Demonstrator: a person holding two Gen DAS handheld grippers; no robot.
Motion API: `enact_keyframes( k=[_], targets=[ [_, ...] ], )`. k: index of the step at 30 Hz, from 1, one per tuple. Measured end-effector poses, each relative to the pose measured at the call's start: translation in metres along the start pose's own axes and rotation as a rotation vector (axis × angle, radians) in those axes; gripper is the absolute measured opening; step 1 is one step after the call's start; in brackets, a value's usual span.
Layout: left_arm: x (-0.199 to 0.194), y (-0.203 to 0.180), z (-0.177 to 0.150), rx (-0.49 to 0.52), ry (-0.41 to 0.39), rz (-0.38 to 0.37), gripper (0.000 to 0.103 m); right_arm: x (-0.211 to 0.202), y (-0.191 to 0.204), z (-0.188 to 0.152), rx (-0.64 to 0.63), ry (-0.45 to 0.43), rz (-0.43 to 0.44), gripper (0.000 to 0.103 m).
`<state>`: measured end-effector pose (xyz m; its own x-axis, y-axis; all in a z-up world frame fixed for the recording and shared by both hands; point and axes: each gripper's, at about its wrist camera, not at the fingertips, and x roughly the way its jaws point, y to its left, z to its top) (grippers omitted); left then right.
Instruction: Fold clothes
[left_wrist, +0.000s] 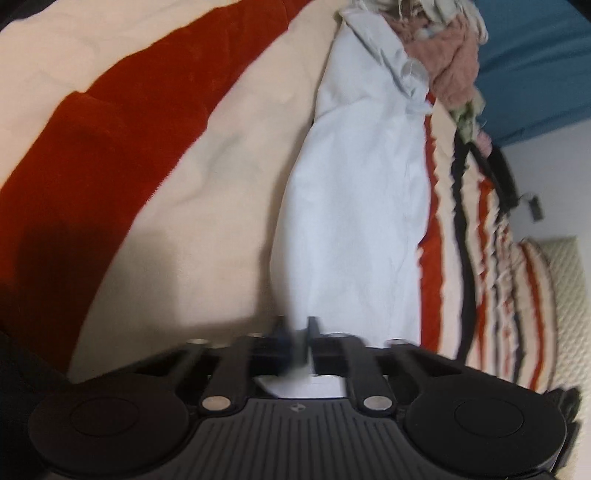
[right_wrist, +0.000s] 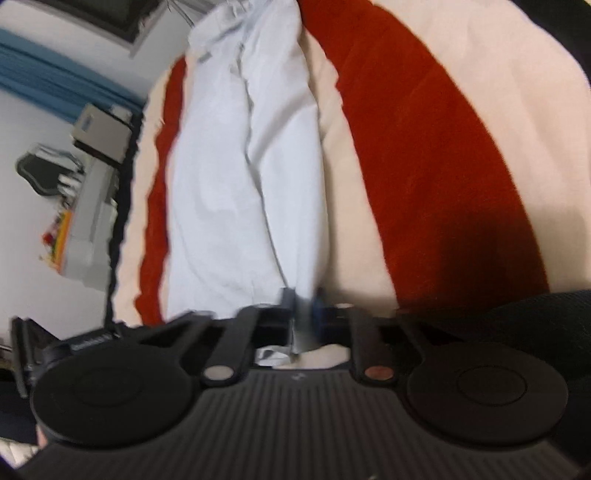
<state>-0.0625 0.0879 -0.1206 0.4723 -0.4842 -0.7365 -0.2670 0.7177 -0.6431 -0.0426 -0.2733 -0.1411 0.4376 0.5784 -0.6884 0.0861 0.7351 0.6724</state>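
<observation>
A pale blue-white garment (left_wrist: 354, 192) lies stretched lengthwise on a cream and red striped blanket (left_wrist: 122, 122). My left gripper (left_wrist: 297, 332) is shut on the near edge of this garment, which runs away from it toward a heap of clothes. The same garment shows in the right wrist view (right_wrist: 240, 166), with a long fold down its middle. My right gripper (right_wrist: 304, 302) is shut on its near edge too. Both views are blurred.
A heap of pink and pale clothes (left_wrist: 439, 55) lies at the garment's far end. A blue curtain (left_wrist: 535, 66) hangs behind. The blanket (right_wrist: 424, 147) spreads right of the garment. Beyond the bed edge stand a grey box (right_wrist: 103, 133) and shelf clutter (right_wrist: 59, 236).
</observation>
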Motion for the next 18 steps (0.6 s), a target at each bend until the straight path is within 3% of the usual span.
enact_keyframes(
  k=[3, 8, 12, 18],
  targets=[
    [-0.016, 0.004, 0.000, -0.051, -0.040, -0.106, 0.003, -0.020, 0.000, -0.002, 0.017, -0.068, 0.049, 0.006],
    [-0.073, -0.020, 0.004, -0.034, -0.152, -0.246, 0.002, -0.065, 0.017, 0.005, 0.006, -0.195, 0.136, 0.006],
    [-0.122, -0.050, 0.004, 0.018, -0.223, -0.319, 0.002, -0.116, 0.042, 0.014, -0.041, -0.301, 0.214, 0.006],
    [-0.163, -0.052, -0.021, 0.015, -0.220, -0.364, 0.002, -0.186, 0.053, 0.003, -0.091, -0.396, 0.277, 0.006]
  ],
)
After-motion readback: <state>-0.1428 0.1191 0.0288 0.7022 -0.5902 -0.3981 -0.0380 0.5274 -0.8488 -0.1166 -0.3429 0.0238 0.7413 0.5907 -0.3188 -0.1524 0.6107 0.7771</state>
